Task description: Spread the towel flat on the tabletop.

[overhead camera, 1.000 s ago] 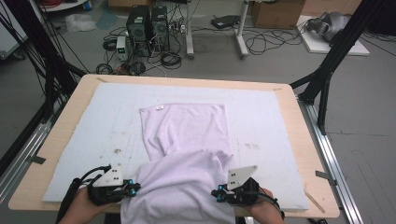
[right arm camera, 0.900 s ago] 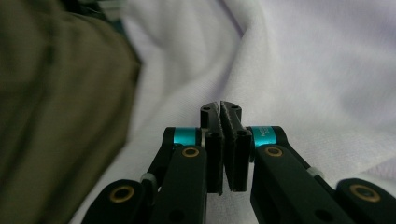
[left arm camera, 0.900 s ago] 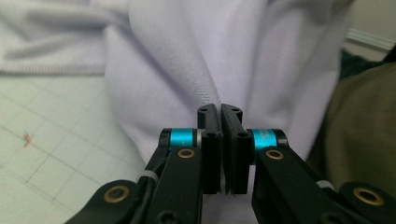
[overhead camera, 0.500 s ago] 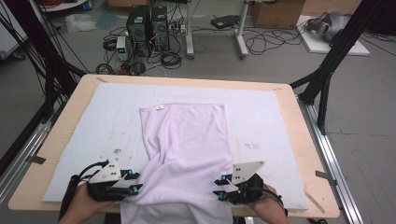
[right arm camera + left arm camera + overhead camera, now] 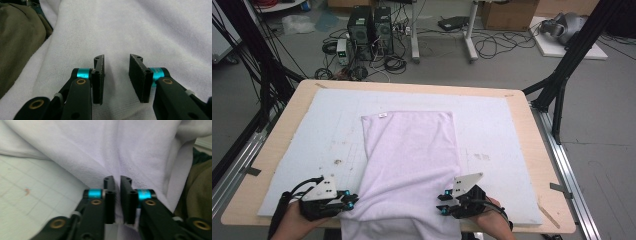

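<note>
As label (image 5: pixel 382 115) on towel (image 5: pixel 412 150) unreadable | L tongs (image 5: pixel 117 180) pinch towel | R tongs (image 5: pixel 116 58) apart, closing.

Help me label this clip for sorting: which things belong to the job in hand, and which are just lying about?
Job in hand:
- white towel, spread on the table, near end hanging over the edge
- left tool, at its left edge
- right tool, at its right edge
- pale grid mat beneath it

Lying about:
- computer towers on the floor
- cardboard box
- loose cables
</note>
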The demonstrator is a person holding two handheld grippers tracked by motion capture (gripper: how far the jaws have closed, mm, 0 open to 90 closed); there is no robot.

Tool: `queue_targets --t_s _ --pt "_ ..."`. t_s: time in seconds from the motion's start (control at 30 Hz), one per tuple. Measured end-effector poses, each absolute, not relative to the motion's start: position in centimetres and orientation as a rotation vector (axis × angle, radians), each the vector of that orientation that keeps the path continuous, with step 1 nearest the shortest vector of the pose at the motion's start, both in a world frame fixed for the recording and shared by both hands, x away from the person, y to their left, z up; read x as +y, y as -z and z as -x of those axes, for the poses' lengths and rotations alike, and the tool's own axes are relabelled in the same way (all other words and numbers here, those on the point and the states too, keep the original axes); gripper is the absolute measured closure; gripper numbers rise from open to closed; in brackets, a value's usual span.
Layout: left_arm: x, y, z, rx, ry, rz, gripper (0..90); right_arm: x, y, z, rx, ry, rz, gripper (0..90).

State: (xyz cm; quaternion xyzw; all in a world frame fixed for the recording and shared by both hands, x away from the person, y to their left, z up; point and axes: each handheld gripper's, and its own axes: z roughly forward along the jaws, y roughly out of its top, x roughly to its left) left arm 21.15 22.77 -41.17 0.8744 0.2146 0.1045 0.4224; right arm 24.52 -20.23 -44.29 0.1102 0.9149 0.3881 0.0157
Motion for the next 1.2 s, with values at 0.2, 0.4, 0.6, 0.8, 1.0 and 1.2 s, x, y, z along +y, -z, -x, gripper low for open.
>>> queue_targets --t_s 0.2,0.4,0.6,0.8,1.0,1.2 --pt "23.1 40.7 -24.0 0.578 -0.310 -2.158 71.2 -20.4 44.1 -24.7 2.841 -1.194 -0.344 64.4" --pt "21.3 41.8 -28.5 0.632 -0.355 -2.167 81.0 -21.3 43.9 -25.7 2.784 -1.219 -0.424 62.1" --pt "20.2 42.6 -32.6 0.711 -0.333 -2.147 80.9 -21.6 43.8 -26.2 2.760 -1.216 -0.454 59.4" --pt "20.0 44.0 -34.4 0.830 -0.346 -2.158 66.3 -21.7 43.9 -26.4 2.755 -1.211 -0.457 57.8" --pt "19.3 44.1 -34.8 0.812 -0.338 -2.195 84.5 -21.6 44.0 -26.5 2.764 -1.198 -0.464 56.8" --pt "21.0 42.6 -35.6 0.857 -0.395 -2.194 87.0 -21.4 44.2 -26.6 2.773 -1.182 -0.457 56.3"
